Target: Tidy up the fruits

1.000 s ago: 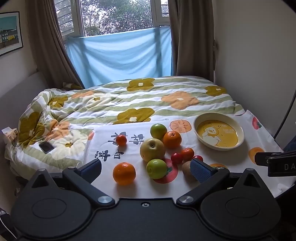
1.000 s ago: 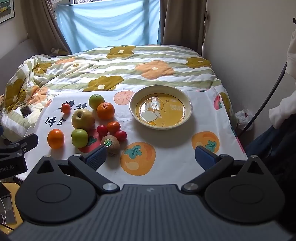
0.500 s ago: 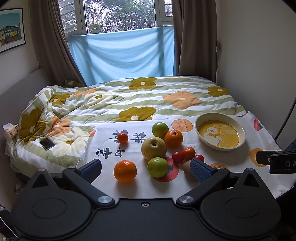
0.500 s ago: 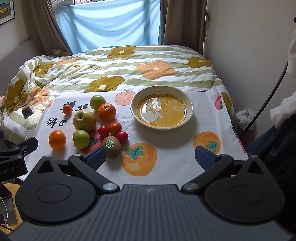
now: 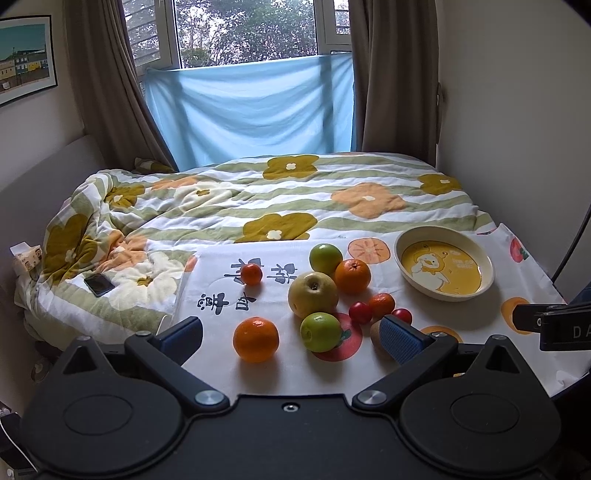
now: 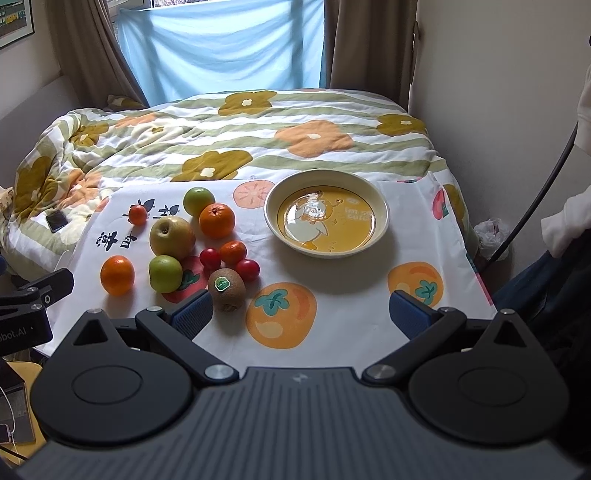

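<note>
The left gripper point(image 5: 291, 334) stood wide open and held nothing, its blue pads apart above the near edge of the printed cloth point(image 5: 480, 325) spread over the bed. Between its fingers lay an orange point(image 5: 255, 339) and a green apple point(image 5: 320, 331); its right pad hid most of the kiwi point(image 5: 376, 332). The right gripper point(image 6: 308, 314) was equally wide open and empty, with its left pad just beside the kiwi point(image 6: 226, 289), whose green sticker faced up.

Beyond them the fruits clustered on the cloth: a yellow pear point(image 6: 172, 236), a second orange point(image 6: 217, 220), a second green apple point(image 6: 199, 201), a mandarin point(image 6: 233, 252), two cherry tomatoes point(image 6: 210, 257) and a small lone mandarin point(image 6: 138, 214) to the left. The yellow duck-print bowl point(image 6: 380, 206) sat to their right, apart from them.

Only the right wrist view showed the kiwi whole. The left view showed the window point(image 5: 243, 29) and a framed picture point(image 5: 26, 59). A phone point(image 5: 98, 284) lay on the floral duvet point(image 5: 258, 192).
</note>
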